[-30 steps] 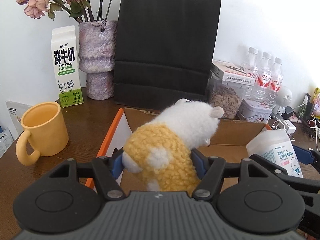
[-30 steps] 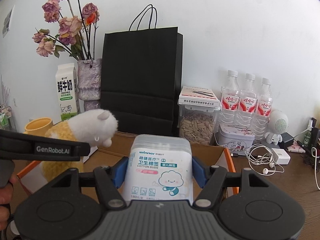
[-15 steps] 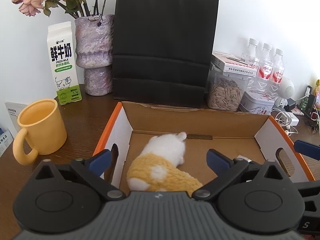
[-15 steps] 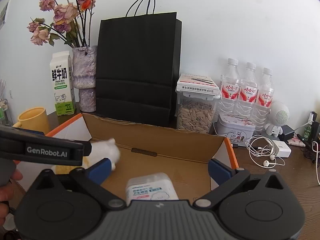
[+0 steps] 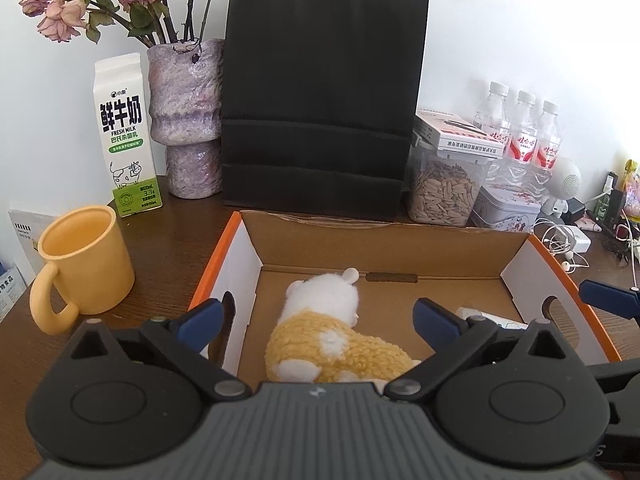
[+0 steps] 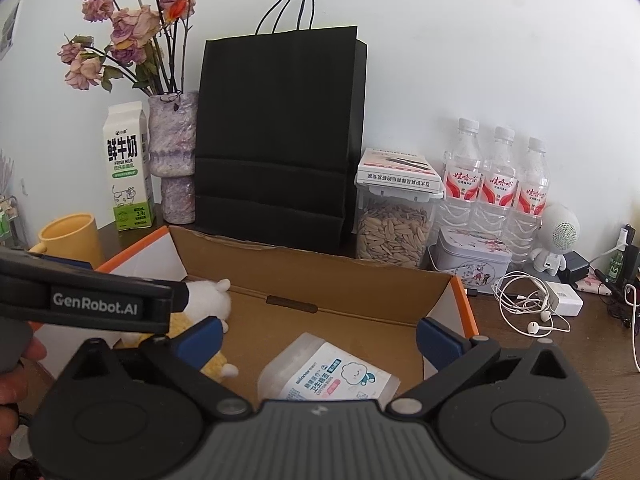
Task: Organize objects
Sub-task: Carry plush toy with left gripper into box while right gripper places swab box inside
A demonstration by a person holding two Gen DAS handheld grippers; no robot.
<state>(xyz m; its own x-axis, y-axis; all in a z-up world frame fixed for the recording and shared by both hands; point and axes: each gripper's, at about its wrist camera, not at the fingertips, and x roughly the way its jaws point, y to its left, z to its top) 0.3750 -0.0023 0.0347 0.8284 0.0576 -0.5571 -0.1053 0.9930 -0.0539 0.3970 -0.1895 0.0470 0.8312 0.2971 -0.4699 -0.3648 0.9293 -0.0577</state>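
The cardboard box on the worktop now holds both items. A second ago each was clamped; now the plush sheep lies at its 8 o'clock, the cotton-bud pack at 5. The left gripper and right gripper hang spread and empty, so this placement looks done.

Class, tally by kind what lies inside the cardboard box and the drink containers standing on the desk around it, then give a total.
Plush toy in the cardboard box: 1
Cotton bud pack in the box: 1
Water bottles: 3
Milk carton: 1
Yellow mug: 1
Total: 7
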